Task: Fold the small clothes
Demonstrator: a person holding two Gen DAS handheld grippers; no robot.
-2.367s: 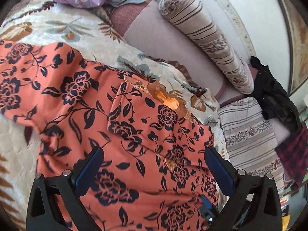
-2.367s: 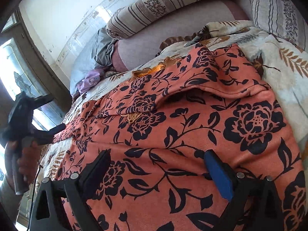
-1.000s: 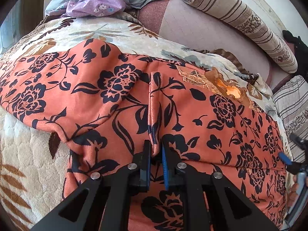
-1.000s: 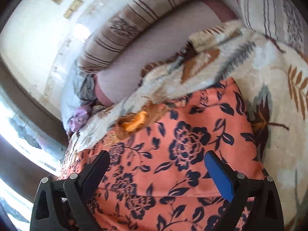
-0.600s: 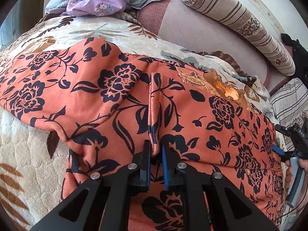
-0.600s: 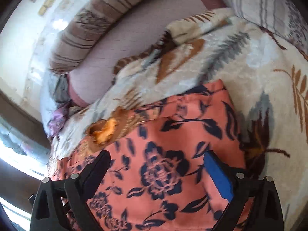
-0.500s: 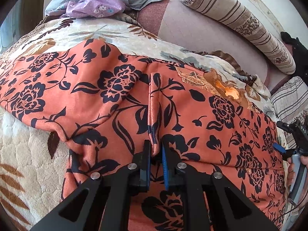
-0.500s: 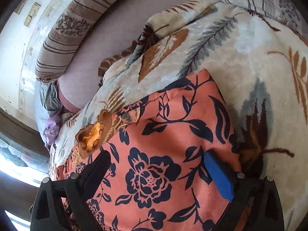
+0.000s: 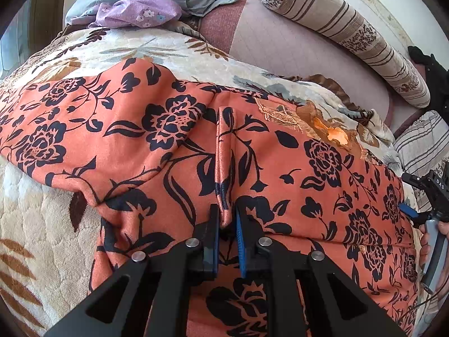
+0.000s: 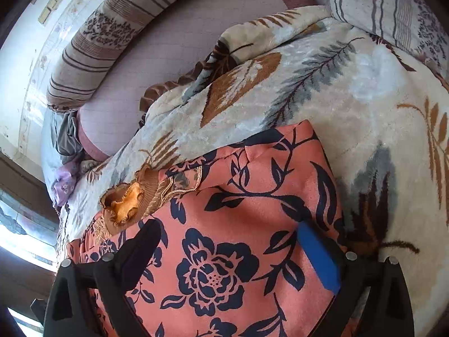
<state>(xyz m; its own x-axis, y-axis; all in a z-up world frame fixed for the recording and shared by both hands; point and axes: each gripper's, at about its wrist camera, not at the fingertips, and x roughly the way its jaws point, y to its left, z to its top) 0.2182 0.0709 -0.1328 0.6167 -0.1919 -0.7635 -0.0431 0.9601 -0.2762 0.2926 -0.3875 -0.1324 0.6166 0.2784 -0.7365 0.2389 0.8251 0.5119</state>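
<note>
So the orange floral garment (image 9: pixel 174 146) is spread flat over a cream leaf-print blanket (image 9: pixel 36 241) on what looks like a bed. In the left wrist view the left gripper (image 9: pixel 226 221) is clamped tight on a raised ridge of that fabric, with the pinched fold running straight up toward 12 o'clock from the jaws. The rest of the cloth is fanned out to 9 and 3 o'clock on either side of it.

Over at 3 o'clock in that same view, the right gripper (image 9: pixel 407 196) can be spotted at the garment's far edge, held by a hand (image 9: pixel 443 230) that's only partly seen.

In the right wrist view, the right gripper (image 10: pixel 224 250) is spread wide, both fingers parted over the cloth (image 10: pixel 238 252), nothing pinched. A corner of the garment is seen just ahead at 1 o'clock, and an orange ruffled collar (image 10: pixel 126 202) is seen at 10 o'clock. Whether the fingertips are actually touching the fabric can't be told.

A striped bolster (image 9: pixel 345 31) is laid along the back at 1 o'clock in the left view, and a purple cloth (image 9: pixel 137 14) is bunched at 11.
</note>
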